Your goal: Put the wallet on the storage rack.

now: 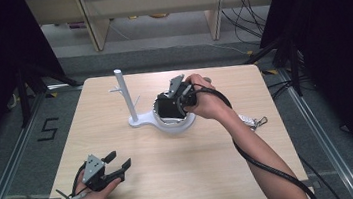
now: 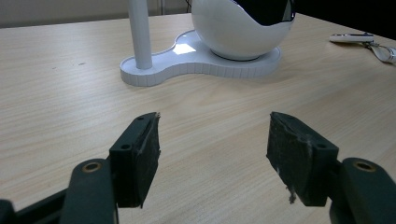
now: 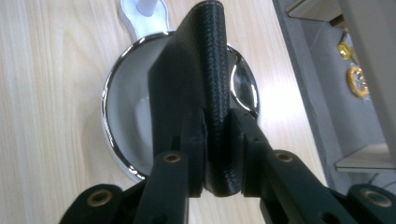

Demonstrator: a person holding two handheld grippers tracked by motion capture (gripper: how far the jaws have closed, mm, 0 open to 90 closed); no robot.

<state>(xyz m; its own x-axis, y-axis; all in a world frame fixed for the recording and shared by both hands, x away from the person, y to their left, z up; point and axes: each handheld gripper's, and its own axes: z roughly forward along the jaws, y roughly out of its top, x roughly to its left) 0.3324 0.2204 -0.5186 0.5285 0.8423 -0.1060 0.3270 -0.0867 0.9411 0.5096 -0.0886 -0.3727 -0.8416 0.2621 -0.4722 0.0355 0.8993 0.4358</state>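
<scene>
Right gripper view: a black leather wallet [image 3: 205, 84] is pinched between the right gripper's [image 3: 217, 154] pads, held edge-up directly above the white bowl [image 3: 122, 116] with the chrome rim. High view: the left gripper [image 1: 120, 161] is held near the table's [image 1: 182, 169] front-left corner, well apart from the bowl, jaws spread with nothing between them. A white post [image 1: 124, 95] is seen just beside the bowl, on the shared base.

Right gripper [image 1: 183, 96] holds a black wallet [image 1: 169, 108] over the white bowl [image 1: 175, 123] — left gripper [image 1: 115, 163] apart.
</scene>
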